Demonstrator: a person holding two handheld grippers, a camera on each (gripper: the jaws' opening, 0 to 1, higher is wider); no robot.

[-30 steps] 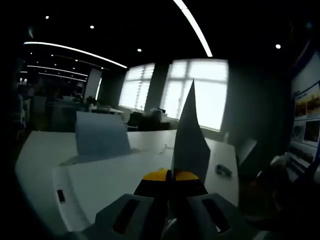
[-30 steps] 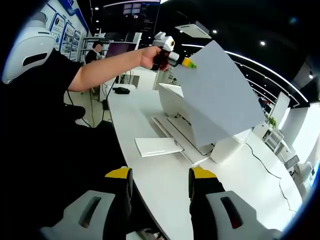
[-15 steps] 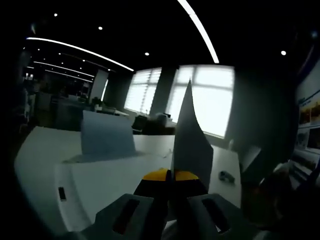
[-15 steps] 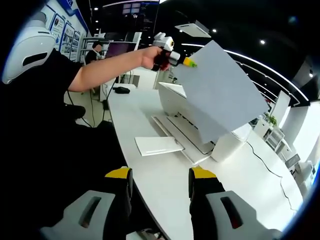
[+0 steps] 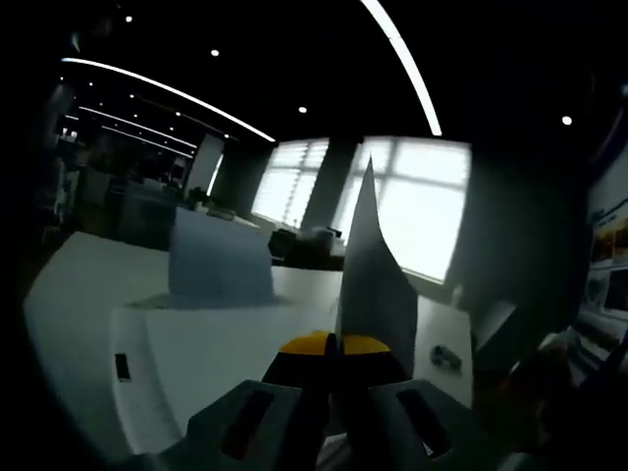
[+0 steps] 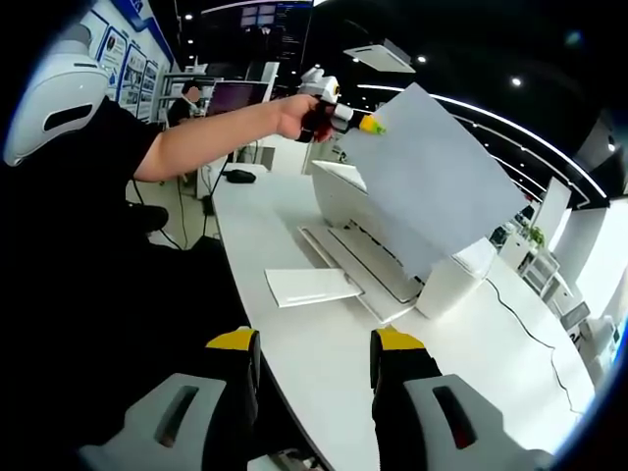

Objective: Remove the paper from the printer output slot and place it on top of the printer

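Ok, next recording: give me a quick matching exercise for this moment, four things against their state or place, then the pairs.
Things:
1. sheet of paper
2. left gripper
3. right gripper
4. printer

States or places:
A. jaws apart, holding nothing
B. standing on the white table
C. clamped on one corner of the sheet
D. held up in the air above the printer

Pairs: 1-D, 2-C, 3-A, 4-B
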